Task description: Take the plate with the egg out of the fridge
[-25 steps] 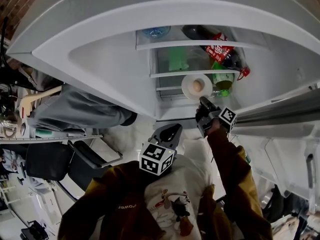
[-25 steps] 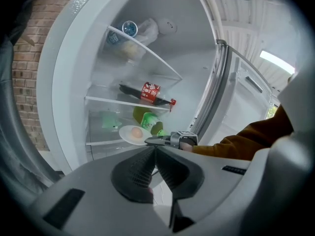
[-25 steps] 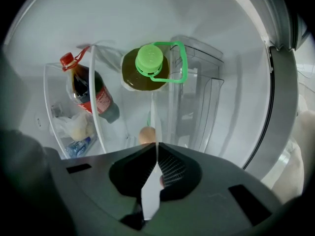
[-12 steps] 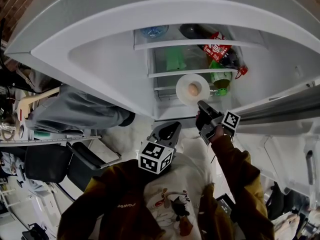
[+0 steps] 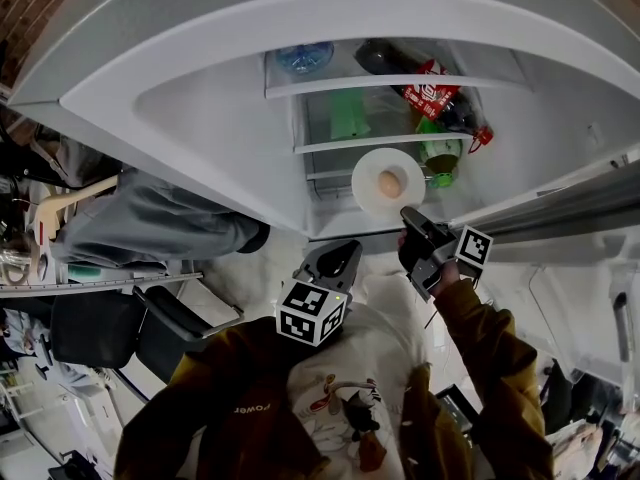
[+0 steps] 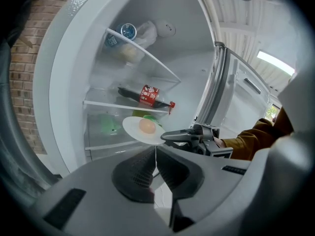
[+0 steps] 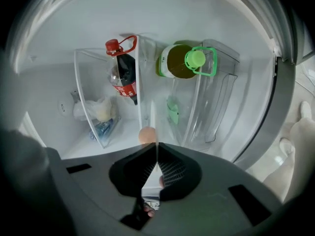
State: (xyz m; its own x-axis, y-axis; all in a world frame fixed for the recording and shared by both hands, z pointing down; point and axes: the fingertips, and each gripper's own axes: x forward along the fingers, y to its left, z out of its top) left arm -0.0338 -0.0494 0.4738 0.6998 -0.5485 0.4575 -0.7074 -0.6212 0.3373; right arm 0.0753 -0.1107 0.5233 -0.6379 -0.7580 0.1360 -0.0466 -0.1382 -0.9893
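A white plate (image 5: 388,182) carrying a brown egg (image 5: 390,183) hangs in front of the open fridge's shelves. My right gripper (image 5: 409,215) is shut on the plate's near rim. The right gripper view shows the plate edge-on (image 7: 152,116), with the egg (image 7: 147,134) just past the right gripper (image 7: 156,146). My left gripper (image 5: 340,256) stays low near my chest, shut with nothing in it. Seen from the left gripper (image 6: 155,150), the plate (image 6: 136,132), egg (image 6: 146,126) and right gripper (image 6: 181,135) are ahead.
A cola bottle (image 5: 432,98) lies on the upper shelf, and a green-capped bottle (image 5: 442,159) on the shelf below. A blue-capped bottle (image 5: 304,58) is higher up. The fridge door (image 5: 560,218) stands open on the right. A chair (image 5: 150,323) is at the left.
The plate with the egg has come out from the shelf towards me, held by the right gripper, which has drawn back and slightly right. The left gripper has barely moved.
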